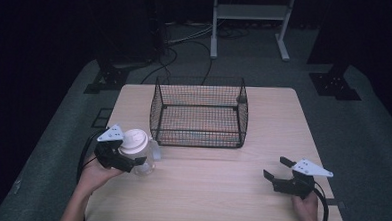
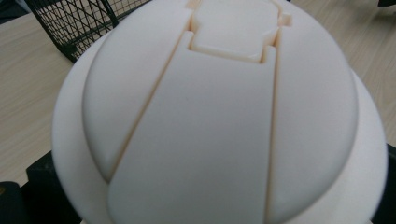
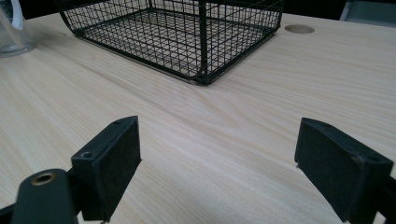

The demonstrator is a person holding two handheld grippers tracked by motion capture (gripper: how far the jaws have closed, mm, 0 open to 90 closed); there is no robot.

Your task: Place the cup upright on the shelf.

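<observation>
White lid point(image 2: 224, 121) close up; high view shows clear bottle point(image 1: 149, 158) beneath.

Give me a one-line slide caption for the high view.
Left gripper at white-lidded clear bottle; right gripper open; wire basket between.

Lab/test rig: dark room, floor cables point(image 1: 187, 37), stand bases point(image 1: 335, 84), lone table point(image 1: 283, 124).

one wire basket point(image 1: 199, 112), one white-lidded bottle point(image 1: 141, 150), two tongs
</observation>
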